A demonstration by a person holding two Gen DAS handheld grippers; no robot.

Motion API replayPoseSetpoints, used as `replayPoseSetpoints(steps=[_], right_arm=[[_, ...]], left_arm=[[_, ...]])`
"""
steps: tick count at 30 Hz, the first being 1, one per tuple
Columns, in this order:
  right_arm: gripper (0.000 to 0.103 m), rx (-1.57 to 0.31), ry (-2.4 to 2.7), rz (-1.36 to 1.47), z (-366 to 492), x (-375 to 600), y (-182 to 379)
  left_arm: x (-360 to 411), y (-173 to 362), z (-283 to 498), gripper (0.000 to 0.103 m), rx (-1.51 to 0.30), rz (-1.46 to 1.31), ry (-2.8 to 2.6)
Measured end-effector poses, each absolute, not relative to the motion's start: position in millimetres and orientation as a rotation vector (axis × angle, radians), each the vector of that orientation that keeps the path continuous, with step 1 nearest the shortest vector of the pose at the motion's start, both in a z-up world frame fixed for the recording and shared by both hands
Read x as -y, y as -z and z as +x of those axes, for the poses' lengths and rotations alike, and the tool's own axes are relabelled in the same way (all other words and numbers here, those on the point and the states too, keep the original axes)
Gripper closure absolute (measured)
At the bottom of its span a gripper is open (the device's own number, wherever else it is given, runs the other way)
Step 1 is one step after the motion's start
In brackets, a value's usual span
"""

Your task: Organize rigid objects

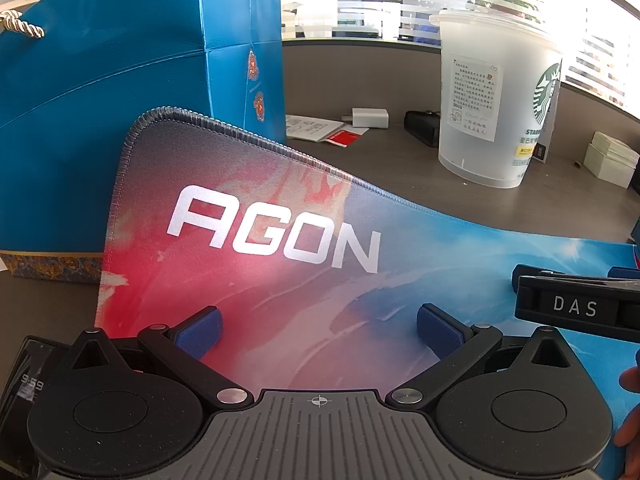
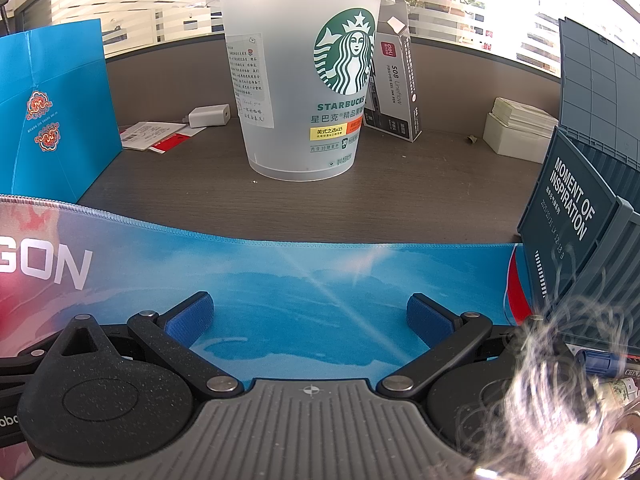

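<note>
Straight ahead of the right gripper [image 2: 310, 322], whose jaws gape wide and empty, the Starbucks cup [image 2: 300, 80] stands upright on the desk [image 2: 400, 200]. The left gripper [image 1: 319, 330], equally wide, sees it off right, so the right seems nearer.

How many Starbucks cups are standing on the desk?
1. The Starbucks cup stands upright on the desk, beyond the mouse pad, in front of a pen box. Others may be hidden behind the blue bag.
</note>
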State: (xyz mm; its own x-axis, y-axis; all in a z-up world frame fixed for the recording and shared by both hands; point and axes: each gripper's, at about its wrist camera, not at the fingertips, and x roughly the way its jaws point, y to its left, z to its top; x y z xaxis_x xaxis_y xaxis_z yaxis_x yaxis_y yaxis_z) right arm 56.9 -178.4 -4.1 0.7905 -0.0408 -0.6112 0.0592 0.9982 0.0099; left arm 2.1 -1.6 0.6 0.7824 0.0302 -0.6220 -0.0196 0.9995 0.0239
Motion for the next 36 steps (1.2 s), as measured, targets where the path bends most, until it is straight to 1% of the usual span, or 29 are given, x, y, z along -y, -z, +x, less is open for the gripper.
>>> replayPoseSetpoints(steps=[36], right_arm=[[0.000,-0.656,0.054,0.030,56.3,178.4,4.4]], left_arm=[[4.3,-0.1,2.2,0.000,-0.671,0.013,-0.034]])
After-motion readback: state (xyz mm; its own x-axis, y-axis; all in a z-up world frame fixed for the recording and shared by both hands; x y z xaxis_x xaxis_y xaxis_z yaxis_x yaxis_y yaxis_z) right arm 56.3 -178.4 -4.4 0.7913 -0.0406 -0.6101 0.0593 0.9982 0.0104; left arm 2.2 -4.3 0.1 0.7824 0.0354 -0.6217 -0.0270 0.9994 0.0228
